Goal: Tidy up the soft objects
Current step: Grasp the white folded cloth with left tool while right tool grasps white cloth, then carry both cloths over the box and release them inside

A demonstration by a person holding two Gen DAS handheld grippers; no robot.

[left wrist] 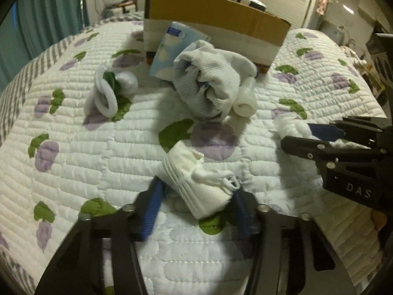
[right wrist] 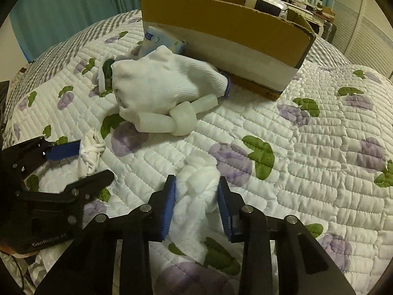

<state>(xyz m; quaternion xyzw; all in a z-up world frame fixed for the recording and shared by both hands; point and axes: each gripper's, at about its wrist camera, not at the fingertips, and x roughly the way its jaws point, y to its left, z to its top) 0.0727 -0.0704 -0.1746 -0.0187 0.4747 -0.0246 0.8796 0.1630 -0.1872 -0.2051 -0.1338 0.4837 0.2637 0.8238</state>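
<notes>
A folded white face mask lies on the quilt between the blue pads of my left gripper; the jaws are apart around it. It also shows in the right wrist view. My right gripper has its pads on both sides of a knotted white cloth, seen from the left wrist too. A white knit glove and a knotted translucent plastic piece lie in front of the cardboard box. A blue tissue pack leans on the box.
A white and green bundled item lies to the left on the quilted bedspread. Teal curtains hang behind. Furniture and clutter stand at the back right.
</notes>
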